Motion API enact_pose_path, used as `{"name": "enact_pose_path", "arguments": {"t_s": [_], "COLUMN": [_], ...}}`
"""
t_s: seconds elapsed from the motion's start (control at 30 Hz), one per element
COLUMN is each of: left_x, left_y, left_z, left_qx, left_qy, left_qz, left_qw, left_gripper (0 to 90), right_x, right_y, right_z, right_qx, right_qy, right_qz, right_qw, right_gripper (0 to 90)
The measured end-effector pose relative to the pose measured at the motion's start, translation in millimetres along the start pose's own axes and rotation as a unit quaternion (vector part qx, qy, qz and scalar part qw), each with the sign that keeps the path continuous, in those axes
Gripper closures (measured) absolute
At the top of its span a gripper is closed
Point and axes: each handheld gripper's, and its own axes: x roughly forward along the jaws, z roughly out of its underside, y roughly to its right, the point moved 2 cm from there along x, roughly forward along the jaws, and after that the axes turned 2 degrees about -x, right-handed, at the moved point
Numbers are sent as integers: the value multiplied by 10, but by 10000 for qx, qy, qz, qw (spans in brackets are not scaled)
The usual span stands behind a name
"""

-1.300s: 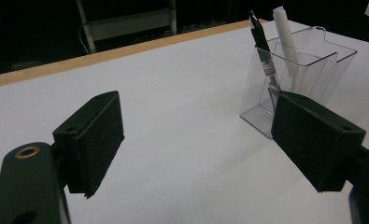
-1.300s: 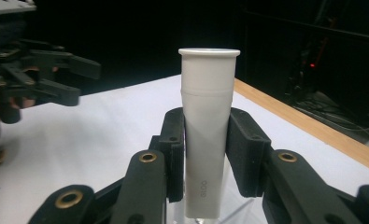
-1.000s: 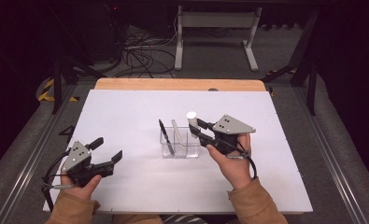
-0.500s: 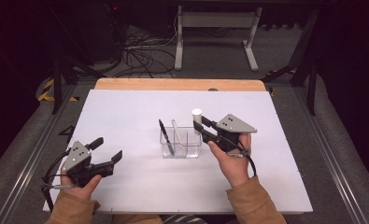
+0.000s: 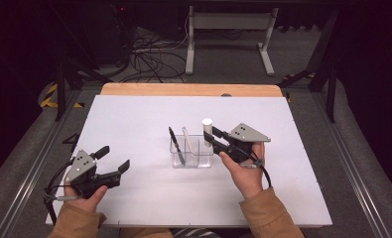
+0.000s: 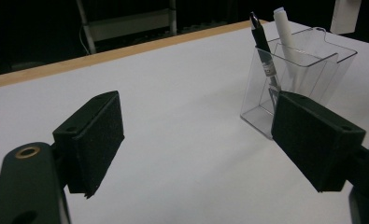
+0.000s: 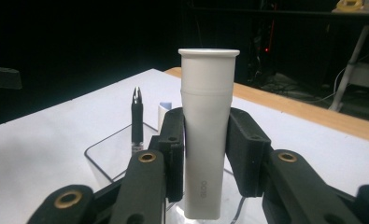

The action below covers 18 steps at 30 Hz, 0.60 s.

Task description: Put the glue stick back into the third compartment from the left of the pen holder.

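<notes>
On the white desk [image 5: 134, 124], clear plastic two-compartment holder [image 5: 192, 152] with black pen [image 5: 176, 145] and white marker [image 5: 188, 143], my right gripper [image 7: 205, 149] clamping upright white glue-stick tube [image 7: 206, 140] above it, my left gripper [image 6: 196, 144] wide open, holding nothing.

Clear glossy plastic holder [image 5: 192, 153]; matt white tube [image 7: 206, 135].

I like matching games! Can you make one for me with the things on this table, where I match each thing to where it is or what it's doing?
Things:
1. black pen
2. white cylindrical tube
3. clear plastic holder
4. left gripper

Places or states:
A. standing on the white table, with compartments
B. open, with nothing between its jaws
C. leaning in the holder, tip up
D. clamped upright in the right gripper, above the holder

Pairs: 1-C, 2-D, 3-A, 4-B
</notes>
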Motion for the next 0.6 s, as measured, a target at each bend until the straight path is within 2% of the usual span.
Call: {"name": "enact_pose_path", "arguments": {"t_s": [0.1,0.6], "left_x": [1,1], "left_y": [-2,0], "left_z": [1,-1], "left_qx": [-6,6], "left_qy": [-3,-5], "left_qz": [4,8], "left_qw": [10000,10000], "left_gripper": [178,178], "right_x": [15,60], "right_y": [-17,-22], "right_z": [34,190], "right_qx": [49,78], "right_qy": [-41,-197], "right_qz": [-46,12], "right_qw": [10000,9998], "right_gripper": [693,692]}}
